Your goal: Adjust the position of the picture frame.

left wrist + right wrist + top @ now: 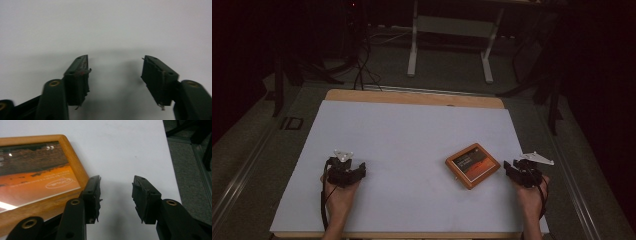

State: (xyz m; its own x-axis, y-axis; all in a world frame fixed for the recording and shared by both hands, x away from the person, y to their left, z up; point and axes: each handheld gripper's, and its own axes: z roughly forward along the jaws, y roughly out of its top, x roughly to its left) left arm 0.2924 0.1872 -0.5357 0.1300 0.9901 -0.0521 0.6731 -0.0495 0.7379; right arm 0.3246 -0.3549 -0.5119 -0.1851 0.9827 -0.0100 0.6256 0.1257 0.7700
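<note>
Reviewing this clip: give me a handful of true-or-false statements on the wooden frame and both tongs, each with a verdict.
1. The wooden picture frame lies flat on the white tabletop. True.
2. The right tongs are clamped on the frame. False: the jaws stand apart with nothing between them, and the frame lies just beside one jaw.
3. The left tongs are open over bare white surface. True.
4. The frame sits nearer the left tongs than the right. False: in the high view it lies close to the right tongs, far from the left tongs.
5. The picture in the frame is mostly blue. False: it is orange and dark brown.
</note>
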